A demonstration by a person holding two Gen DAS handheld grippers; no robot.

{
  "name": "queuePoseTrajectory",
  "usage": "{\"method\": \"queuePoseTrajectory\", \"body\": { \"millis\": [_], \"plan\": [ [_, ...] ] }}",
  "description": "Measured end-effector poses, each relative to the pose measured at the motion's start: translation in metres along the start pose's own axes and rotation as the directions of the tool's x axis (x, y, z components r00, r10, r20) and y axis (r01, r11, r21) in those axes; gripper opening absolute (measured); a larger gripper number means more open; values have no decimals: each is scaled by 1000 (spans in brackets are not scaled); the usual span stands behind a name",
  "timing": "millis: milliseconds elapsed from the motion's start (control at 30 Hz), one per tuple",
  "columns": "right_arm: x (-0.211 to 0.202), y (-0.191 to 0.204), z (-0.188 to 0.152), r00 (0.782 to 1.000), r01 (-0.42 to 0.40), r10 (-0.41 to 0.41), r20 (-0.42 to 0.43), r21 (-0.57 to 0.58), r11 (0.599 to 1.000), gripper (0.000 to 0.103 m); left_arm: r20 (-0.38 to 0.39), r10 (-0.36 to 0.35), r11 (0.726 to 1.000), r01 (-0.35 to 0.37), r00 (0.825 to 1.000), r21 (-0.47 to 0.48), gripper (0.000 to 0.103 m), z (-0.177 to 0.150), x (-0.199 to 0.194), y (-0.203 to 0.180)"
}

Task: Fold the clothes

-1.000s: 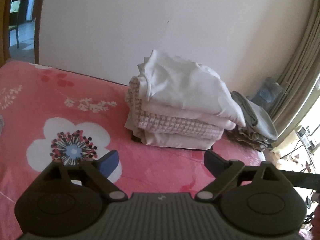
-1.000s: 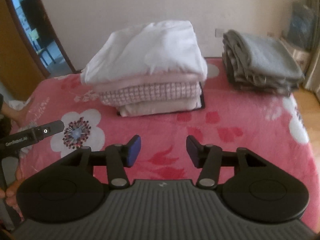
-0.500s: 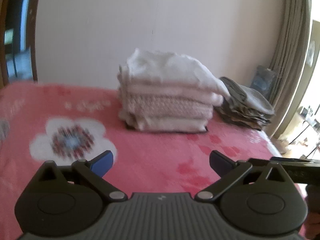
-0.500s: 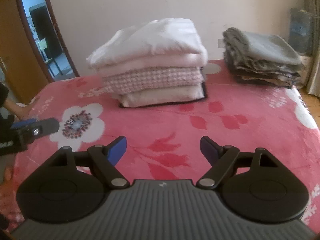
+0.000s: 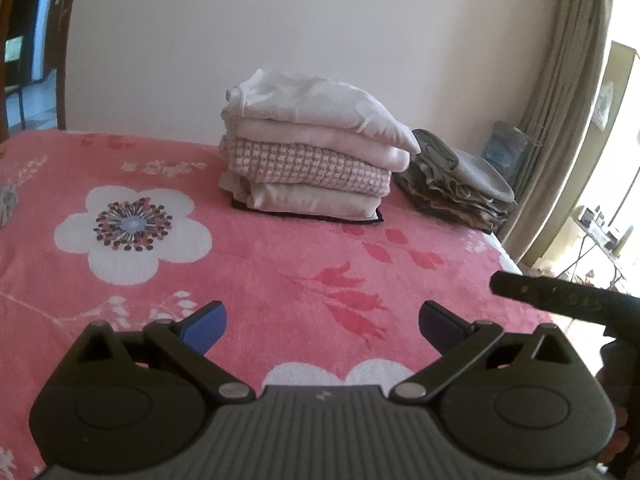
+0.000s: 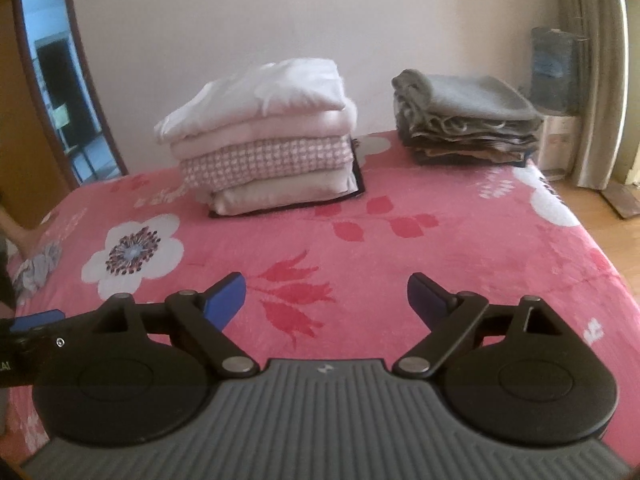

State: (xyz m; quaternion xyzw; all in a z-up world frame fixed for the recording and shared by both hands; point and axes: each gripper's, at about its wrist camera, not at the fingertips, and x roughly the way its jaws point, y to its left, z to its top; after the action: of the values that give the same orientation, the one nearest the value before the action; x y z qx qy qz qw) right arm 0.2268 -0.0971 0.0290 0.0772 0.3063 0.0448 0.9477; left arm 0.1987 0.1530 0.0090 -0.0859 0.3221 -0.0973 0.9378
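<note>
A stack of folded white and pink clothes (image 5: 316, 152) (image 6: 268, 140) rests at the far side of the pink flowered bed (image 5: 280, 264) (image 6: 400, 248). To its right lies a pile of folded grey clothes (image 5: 460, 184) (image 6: 468, 120). My left gripper (image 5: 322, 322) hovers open over the bed's near part, holding nothing. My right gripper (image 6: 324, 300) is open too, empty, well short of the stacks. A crumpled grey garment (image 6: 36, 268) lies at the bed's left edge, a hand (image 6: 24, 234) touching it.
A wall runs behind the bed. A doorway (image 6: 60, 92) opens at the left. Curtains (image 5: 560, 112) and a water bottle (image 6: 554, 76) stand at the right, beside wooden floor (image 6: 608, 224). The other gripper's finger (image 5: 560, 296) juts in from the right edge of the left wrist view.
Both grippers have drawn back from the stacks, which now look smaller and farther. The right gripper's fingers have spread wider. The crumpled grey garment has come into the right wrist view.
</note>
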Motion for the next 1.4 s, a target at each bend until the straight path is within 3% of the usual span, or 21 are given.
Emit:
{"method": "queuePoseTrajectory", "body": {
  "millis": [133,367,467,600,700,833,1233,1400],
  "plan": [
    [-17,5,-5,1000,-2,2,13,-25,1000,99,16,-11,1000,11,1000,-4,103,-5,-10,-4],
    [-62,11,-24,999,41,-38,32,-100,994,102,24,-57,997,58,998,-47,103,-6,-53,-26],
    [-85,12,-30,998,53,-50,38,-79,995,102,58,-4,1000,4,998,-2,103,-7,-80,-39],
    [-111,21,-40,992,118,-114,51,-72,990,102,87,116,989,-123,989,79,103,-7,-111,-54],
    [-135,31,-48,984,167,-162,77,-65,984,102,81,200,977,-205,976,63,103,-9,-129,-58],
    [-161,39,-59,982,171,-166,86,-45,984,102,73,230,973,-232,971,16,103,-12,-150,-58],
    [-204,55,-58,973,220,-217,82,-27,975,102,137,329,937,-341,934,74,103,-13,-188,-73],
    [-215,65,-49,972,223,-215,93,-79,972,102,121,340,935,-350,932,65,103,-10,-192,-70]
  ]
}}
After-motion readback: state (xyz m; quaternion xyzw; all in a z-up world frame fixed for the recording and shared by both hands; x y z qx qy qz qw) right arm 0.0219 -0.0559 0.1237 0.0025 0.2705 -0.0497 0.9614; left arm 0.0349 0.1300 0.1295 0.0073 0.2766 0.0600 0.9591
